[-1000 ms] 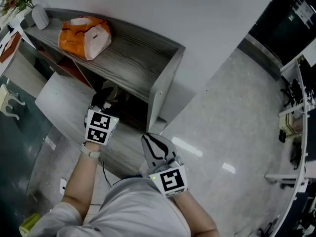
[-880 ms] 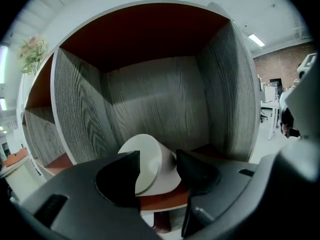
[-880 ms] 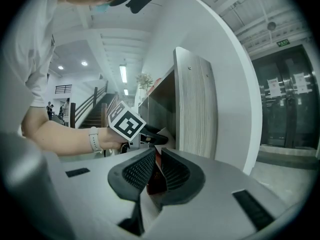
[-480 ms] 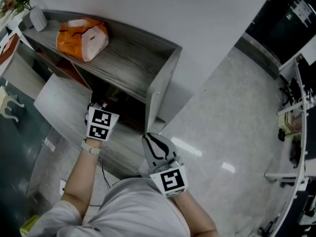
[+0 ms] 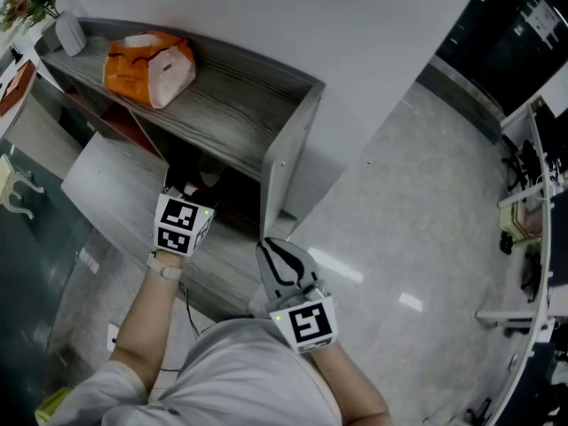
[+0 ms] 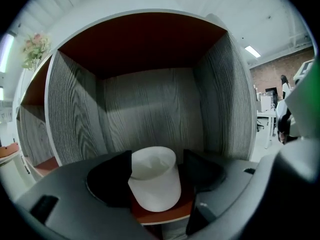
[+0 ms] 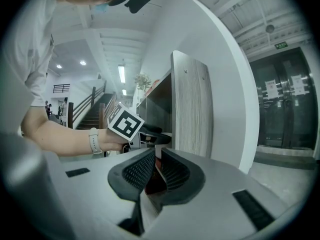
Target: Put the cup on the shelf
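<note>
Spread wide just now, left gripper (image 5: 193, 177) jaws are seen flanking the cup (image 6: 154, 176), stood upright on the shelf (image 6: 150, 109) directly ahead; right gripper (image 7: 158, 160) is held back, closed, empty.

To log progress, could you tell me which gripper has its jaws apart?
The left gripper: its jaws have just been opening either side of the white cup; those of the right gripper are together, empty.
</note>
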A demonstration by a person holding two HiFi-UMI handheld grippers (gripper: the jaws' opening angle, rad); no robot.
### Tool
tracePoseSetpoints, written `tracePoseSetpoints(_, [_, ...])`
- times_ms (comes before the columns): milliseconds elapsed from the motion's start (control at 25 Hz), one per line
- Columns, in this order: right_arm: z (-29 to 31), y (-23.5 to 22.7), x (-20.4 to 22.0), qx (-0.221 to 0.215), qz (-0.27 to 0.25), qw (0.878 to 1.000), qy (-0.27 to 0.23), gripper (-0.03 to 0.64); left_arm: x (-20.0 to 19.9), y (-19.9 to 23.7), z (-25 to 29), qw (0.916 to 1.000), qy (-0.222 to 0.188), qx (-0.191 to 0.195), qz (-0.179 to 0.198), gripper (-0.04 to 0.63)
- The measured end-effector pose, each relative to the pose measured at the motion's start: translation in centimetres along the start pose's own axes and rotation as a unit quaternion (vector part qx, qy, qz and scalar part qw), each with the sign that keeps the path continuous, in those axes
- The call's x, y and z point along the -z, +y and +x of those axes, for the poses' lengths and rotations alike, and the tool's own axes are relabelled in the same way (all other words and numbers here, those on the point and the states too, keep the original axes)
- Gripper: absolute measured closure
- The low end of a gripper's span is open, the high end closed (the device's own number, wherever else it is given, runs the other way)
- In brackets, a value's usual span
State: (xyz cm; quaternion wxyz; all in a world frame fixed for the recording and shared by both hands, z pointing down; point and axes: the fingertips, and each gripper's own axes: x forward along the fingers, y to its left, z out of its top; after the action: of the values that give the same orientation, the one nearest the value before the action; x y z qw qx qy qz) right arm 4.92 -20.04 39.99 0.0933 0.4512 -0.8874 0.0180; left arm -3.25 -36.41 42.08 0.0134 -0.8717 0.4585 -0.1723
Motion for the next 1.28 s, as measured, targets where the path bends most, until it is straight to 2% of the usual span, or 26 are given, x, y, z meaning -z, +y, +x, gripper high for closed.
tracePoseSetpoints(400, [-0.7, 0.3, -0.3, -0.007, -0.001, 1.000, -0.006, 0.571, -0.1, 0.2, -1.9, 0.9996, -0.009, -0.013, -0.023, 0.282])
tracePoseSetpoints(720, [-0.2, 1.8, -0.3, -0.044, 0.008, 0.999, -0.012, 0.571, 0.9, -0.1, -5.9, 0.9980, -0.017, -0.024, -0.055, 0.289])
tracePoseSetpoints(800, [0.1, 2.4, -0.3, -0.058, 0.007, 0.998, -0.014, 0.572, 1.2, 0.1, -7.4, 0.9970, -0.023, -0.036, -0.064, 0.334])
tracePoseSetpoints(920, [0.8, 3.4, -0.4, -0.079, 0.006, 0.997, -0.018, 0.572, 1.7, 0.6, -10.1, 0.9942, -0.038, -0.059, -0.082, 0.460])
tracePoseSetpoints(1040, [1.5, 4.6, -0.5, -0.102, 0.009, 0.994, -0.020, 0.572, 2.4, 0.8, -12.6, 0.9914, -0.048, -0.078, -0.094, 0.528])
tracePoseSetpoints(1120, [1.9, 5.6, -0.5, -0.120, 0.009, 0.993, -0.021, 0.571, 3.3, 0.8, -14.2, 0.9897, -0.046, -0.091, -0.100, 0.559])
tracePoseSetpoints(1280, [2.9, 7.7, -0.6, -0.154, 0.012, 0.988, -0.024, 0.572, 4.9, 0.8, -17.6, 0.9842, -0.042, -0.115, -0.128, 0.568])
